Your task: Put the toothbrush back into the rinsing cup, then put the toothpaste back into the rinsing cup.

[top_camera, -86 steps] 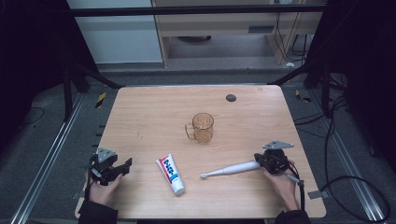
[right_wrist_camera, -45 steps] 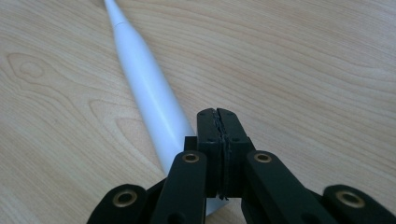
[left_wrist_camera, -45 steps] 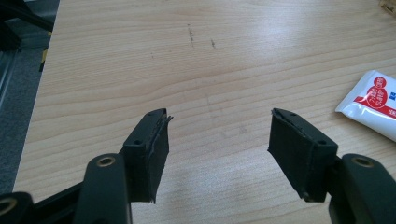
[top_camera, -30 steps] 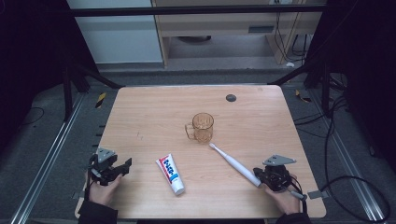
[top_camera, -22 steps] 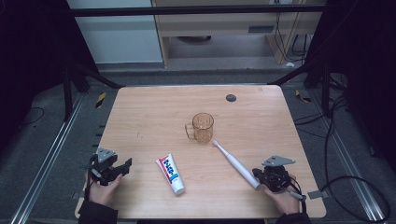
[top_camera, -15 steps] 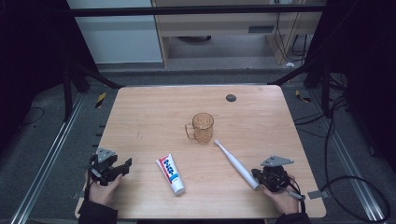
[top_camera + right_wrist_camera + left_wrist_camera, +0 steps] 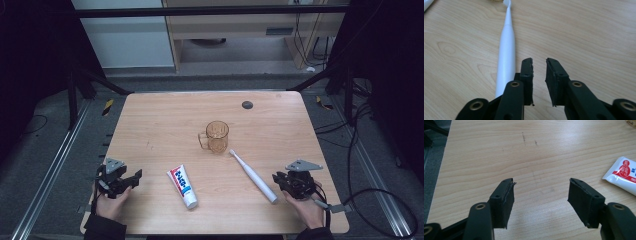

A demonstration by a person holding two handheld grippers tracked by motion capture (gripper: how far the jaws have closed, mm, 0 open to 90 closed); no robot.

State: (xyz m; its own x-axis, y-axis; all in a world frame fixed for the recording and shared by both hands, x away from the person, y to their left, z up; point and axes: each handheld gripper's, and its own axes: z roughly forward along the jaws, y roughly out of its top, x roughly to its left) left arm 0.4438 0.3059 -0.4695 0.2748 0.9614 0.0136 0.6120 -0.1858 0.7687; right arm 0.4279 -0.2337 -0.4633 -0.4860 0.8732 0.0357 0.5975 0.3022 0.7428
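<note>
The toothbrush [image 7: 252, 175] lies near the table's [image 7: 150, 120] front right corner, its long axis running from just left of the right gripper [image 7: 289, 181] toward the cup [image 7: 217, 136]. Those jaws, narrowly parted, hold nothing; the left gripper [image 7: 131, 177] is wide open. 2.9 seconds ago the toothbrush lay crosswise.

One overhead camera, two riding close on the jaws

The high view looks forward and down on the whole pale wooden tabletop [image 7: 160, 125]; each gripper view skims low near its front edge — the right one shares the white slender toothbrush [image 7: 506, 53] with the high view.
</note>
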